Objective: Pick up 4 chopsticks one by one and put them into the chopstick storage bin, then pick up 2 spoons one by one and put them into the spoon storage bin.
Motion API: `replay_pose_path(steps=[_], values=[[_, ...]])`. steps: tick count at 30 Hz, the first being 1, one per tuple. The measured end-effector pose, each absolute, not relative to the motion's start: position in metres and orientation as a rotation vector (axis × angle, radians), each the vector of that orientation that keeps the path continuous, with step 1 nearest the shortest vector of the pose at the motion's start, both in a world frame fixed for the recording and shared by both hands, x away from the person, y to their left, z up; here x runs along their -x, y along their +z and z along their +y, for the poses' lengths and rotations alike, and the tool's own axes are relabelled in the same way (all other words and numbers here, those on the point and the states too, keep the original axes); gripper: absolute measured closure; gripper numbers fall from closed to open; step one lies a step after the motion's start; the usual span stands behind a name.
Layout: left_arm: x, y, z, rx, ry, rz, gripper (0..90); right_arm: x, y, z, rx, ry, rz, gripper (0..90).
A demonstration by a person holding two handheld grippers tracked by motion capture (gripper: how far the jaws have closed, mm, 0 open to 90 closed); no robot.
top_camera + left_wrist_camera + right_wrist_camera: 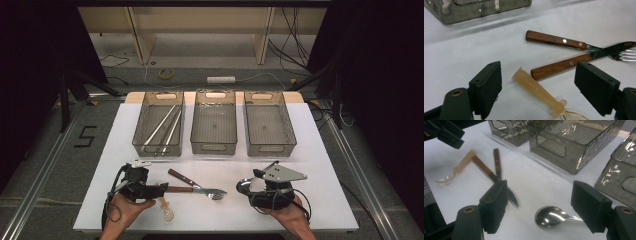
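Three clear grey bins stand in a row at the far side of the white table [310,150]: the left bin [159,125], the middle bin [214,122] and the right bin [269,125]. Inside the left bin lie long metal utensils [164,127], at least two, though the exact count cannot be told. In front of the middle bin, on the table, lie two wooden-handled pieces: one knife [584,60] and one fork [564,41], crossing each other. Just nearer than these lies one translucent plastic spoon [536,90]. In front of the right bin lies one metal spoon [550,216]. Two grippers are on the table, the left gripper [162,190] and the right gripper [245,187].
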State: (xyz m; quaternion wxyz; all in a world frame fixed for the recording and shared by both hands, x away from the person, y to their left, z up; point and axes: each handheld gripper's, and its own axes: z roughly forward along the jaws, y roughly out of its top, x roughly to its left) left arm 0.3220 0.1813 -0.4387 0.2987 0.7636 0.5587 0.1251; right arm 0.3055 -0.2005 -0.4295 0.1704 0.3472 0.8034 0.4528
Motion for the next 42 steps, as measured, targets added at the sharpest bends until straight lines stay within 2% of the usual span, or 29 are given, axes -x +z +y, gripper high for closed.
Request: replay_pose_path(steps=[11,19,42], values=[[-0.314,-0.445,0.179,-2.039,0.317,1.495,22.3,-0.305,-0.429,-0.2,-0.982,1.291,2.284,30.6],[-0.324,-0.449,0.183,-2.091,0.35,1.499,24.6,-0.305,-0.43,-0.199,-0.986,1.286,2.285,30.6],[-0.328,-0.467,0.168,-2.221,0.247,1.521,30.5,-0.306,-0.43,-0.198,-0.986,1.278,2.291,30.6]])
